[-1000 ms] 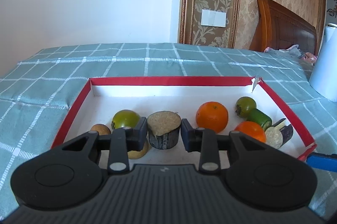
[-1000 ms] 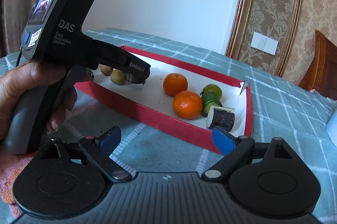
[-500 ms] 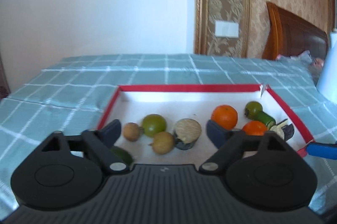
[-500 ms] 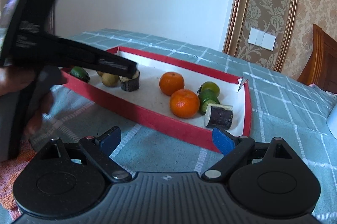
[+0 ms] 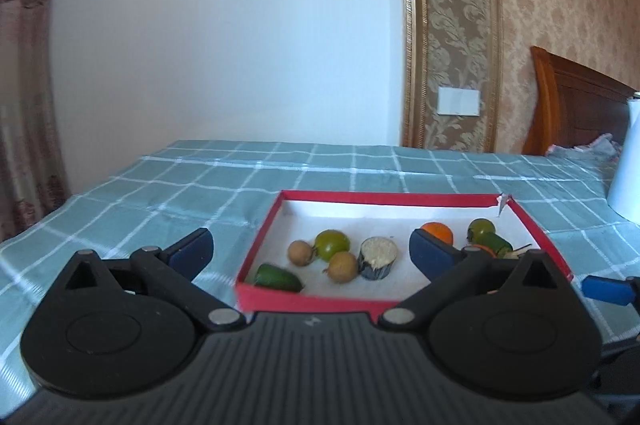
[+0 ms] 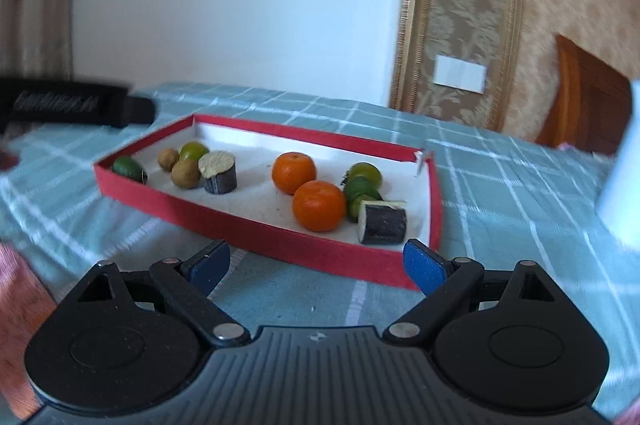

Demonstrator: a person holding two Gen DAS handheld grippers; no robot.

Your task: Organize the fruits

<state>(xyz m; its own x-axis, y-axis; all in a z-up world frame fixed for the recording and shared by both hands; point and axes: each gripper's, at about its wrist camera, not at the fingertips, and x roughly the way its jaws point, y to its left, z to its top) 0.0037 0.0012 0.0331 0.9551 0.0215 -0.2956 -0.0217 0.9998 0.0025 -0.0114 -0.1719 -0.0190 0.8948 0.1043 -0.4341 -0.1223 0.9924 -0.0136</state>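
Two claws are spreading empty: left gripper jaws have just been opening, right gripper gaping. Tray is lying ahead of both; the right one looks nearer. Inside: two oranges, two cut stubs, two brown fruits, plus greens.

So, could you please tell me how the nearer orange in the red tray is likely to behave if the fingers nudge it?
The nearer orange looks round, so it would probably roll. It sits against the green cucumber piece, which may shift too.
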